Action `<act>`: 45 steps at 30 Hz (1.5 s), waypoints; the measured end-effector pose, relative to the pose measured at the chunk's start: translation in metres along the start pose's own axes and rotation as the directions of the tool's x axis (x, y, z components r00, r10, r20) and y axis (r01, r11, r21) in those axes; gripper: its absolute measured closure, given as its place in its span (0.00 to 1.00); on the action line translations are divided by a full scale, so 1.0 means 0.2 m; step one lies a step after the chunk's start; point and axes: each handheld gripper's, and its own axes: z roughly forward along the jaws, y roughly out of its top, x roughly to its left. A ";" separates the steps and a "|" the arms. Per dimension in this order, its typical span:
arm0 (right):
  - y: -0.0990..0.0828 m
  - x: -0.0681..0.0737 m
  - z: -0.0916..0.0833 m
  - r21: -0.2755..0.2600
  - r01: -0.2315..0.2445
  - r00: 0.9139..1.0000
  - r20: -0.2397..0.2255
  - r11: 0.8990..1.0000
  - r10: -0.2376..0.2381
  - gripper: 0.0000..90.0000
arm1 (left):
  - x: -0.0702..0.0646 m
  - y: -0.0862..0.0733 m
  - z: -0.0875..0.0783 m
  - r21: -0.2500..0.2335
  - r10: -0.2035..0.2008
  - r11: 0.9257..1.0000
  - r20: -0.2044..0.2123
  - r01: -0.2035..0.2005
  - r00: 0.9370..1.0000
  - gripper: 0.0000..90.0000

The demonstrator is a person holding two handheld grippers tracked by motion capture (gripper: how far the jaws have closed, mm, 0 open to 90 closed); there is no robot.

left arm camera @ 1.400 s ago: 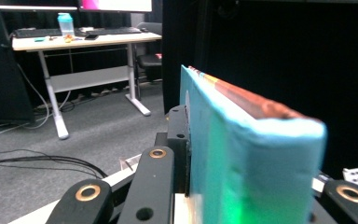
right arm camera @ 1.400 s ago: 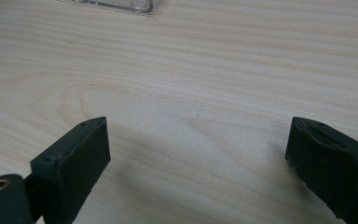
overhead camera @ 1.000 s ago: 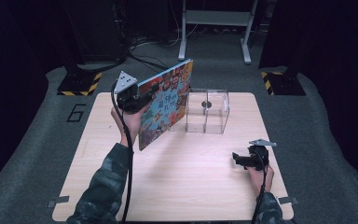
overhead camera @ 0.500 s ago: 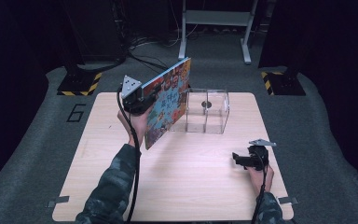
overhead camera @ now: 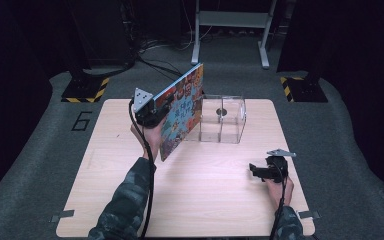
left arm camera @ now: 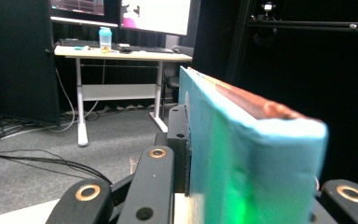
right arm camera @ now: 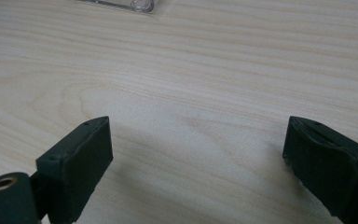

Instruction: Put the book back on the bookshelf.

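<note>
A colourful picture book point(overhead camera: 182, 112) with a teal spine point(left arm camera: 242, 154) is held tilted on edge above the table's back left, just left of a clear plastic box point(overhead camera: 222, 120). My left gripper point(overhead camera: 156, 107) is shut on the book's near edge, and in the left gripper view the black jaws press its covers from both sides. Near the front right of the table my right gripper point(overhead camera: 258, 170) rests low with its jaws wide apart. In the right gripper view that gripper point(right arm camera: 200, 158) has only bare wood between its pads, and a corner of the clear box point(right arm camera: 126, 4) shows at the top.
The light wooden table point(overhead camera: 205, 200) stands on grey carpet. A metal desk frame point(overhead camera: 230, 30) and cables lie behind it. Yellow-black striped bases point(overhead camera: 85, 90) sit off the back corners. In the left gripper view a desk with monitors point(left arm camera: 121, 51) stands farther off.
My left hand has carried the book a little down and to the right, closer to the clear box. The right gripper has stayed where it was.
</note>
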 end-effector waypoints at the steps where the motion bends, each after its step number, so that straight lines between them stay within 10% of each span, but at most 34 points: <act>1: 0.00 0.00 0.00 0.000 0.000 1.000 0.000 1.000 0.000 0.08 | 0.00 0.00 0.00 0.000 0.000 1.000 0.000 0.000 1.000 0.89; 45: 0.00 0.01 0.00 0.001 0.010 1.000 0.008 1.000 -0.010 0.10 | 0.00 -0.22 0.01 -0.103 -0.035 0.994 -0.041 0.031 0.999 0.88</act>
